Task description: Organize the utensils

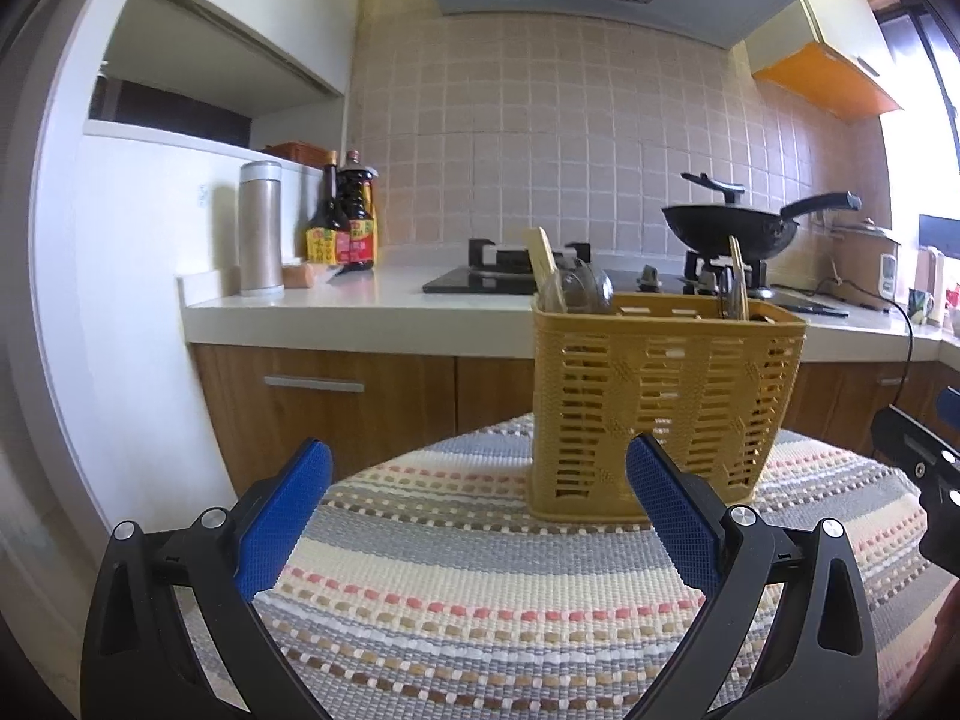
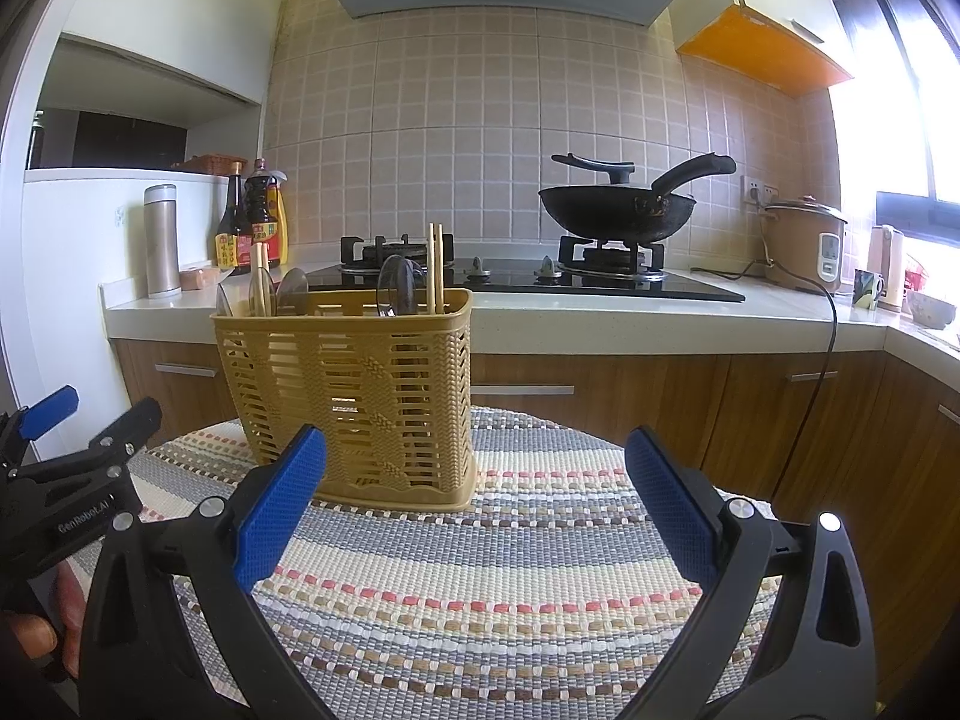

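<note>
Ahead of both wide-open, empty grippers, left gripper (image 1: 480, 516) and right gripper (image 2: 477, 504), stands the tall yellow woven-plastic utensil basket (image 2: 354, 396) on the striped woven mat (image 2: 492, 570); a careless nudge could likely tip it, spilling the wooden chopsticks (image 2: 435, 267).

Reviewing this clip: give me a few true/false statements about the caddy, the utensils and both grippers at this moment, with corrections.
1. The yellow utensil caddy stands upright on the woven striped mat. True.
2. The right gripper is clamped on a spoon. False: its jaws are open and empty.
3. A pair of wooden chopsticks sticks up out of the caddy. True.
4. The left gripper holds the caddy by its rim. False: it is open, short of the caddy, touching nothing.
5. The black wok sits on the mat beside the caddy. False: it rests on the gas stove behind.
</note>
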`<action>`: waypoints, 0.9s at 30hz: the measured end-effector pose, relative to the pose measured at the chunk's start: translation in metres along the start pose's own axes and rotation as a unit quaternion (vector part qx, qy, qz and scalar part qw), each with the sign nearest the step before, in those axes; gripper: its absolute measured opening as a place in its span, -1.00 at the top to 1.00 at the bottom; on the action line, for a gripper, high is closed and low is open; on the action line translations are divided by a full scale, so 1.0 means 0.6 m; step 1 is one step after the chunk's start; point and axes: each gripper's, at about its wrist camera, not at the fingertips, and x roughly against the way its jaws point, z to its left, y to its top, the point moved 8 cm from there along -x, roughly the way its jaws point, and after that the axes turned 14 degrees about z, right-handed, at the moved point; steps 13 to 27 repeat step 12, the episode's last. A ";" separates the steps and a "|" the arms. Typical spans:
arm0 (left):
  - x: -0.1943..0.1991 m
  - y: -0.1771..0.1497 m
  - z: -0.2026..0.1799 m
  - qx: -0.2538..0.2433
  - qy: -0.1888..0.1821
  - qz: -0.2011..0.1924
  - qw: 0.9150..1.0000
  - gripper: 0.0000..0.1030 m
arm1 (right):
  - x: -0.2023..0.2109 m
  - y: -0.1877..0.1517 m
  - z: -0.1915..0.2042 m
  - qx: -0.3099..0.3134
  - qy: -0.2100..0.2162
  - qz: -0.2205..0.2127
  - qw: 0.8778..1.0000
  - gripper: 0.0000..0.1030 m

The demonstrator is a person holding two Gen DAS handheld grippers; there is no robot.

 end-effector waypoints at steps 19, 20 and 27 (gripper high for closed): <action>-0.014 0.000 0.016 0.021 -0.025 0.023 0.999 -0.86 | -0.003 0.001 -0.005 -0.001 0.000 0.001 1.000 -0.85; -0.014 0.000 0.016 0.021 -0.025 0.023 0.999 -0.86 | -0.003 0.001 -0.005 -0.001 0.000 0.001 1.000 -0.85; -0.014 0.000 0.016 0.021 -0.025 0.023 0.999 -0.86 | -0.003 0.001 -0.005 -0.001 0.000 0.001 1.000 -0.85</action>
